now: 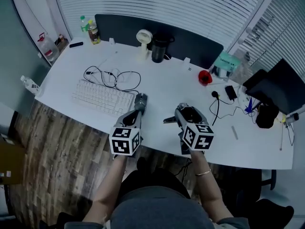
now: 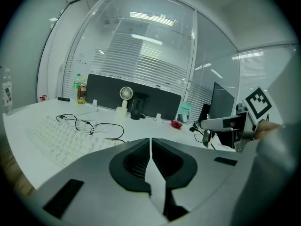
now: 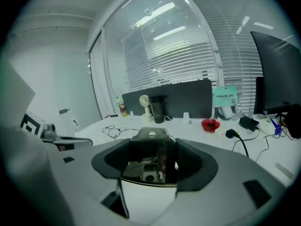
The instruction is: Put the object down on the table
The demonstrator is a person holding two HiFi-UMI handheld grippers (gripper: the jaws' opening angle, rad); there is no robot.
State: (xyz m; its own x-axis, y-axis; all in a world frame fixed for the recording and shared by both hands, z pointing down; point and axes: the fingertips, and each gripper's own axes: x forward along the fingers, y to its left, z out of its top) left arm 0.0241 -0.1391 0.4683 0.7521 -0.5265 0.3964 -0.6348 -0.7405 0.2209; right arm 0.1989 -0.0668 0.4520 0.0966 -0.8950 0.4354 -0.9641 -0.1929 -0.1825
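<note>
A shiny metal object with a hole at its top [image 3: 150, 138] sits between the jaws of my right gripper [image 3: 153, 157], which is shut on it. In the head view the right gripper [image 1: 188, 112] hangs over the near part of the white table [image 1: 162, 85], and a dark end of the object [image 1: 170, 120] sticks out to its left. The left gripper view shows that object [image 2: 221, 123] as a silvery bar held above the tabletop. My left gripper [image 1: 141, 99] is beside the keyboard; its jaws [image 2: 150, 147] are shut with nothing between them.
A white keyboard [image 1: 102, 97] and looped black cables [image 1: 112, 75] lie left of the grippers. At the back stand a small fan [image 1: 144, 37], a black jug [image 1: 158, 49] and bottles [image 1: 90, 30]. A red bowl [image 1: 205, 77], a plug lead [image 1: 217, 104] and a monitor [image 1: 281, 87] are to the right.
</note>
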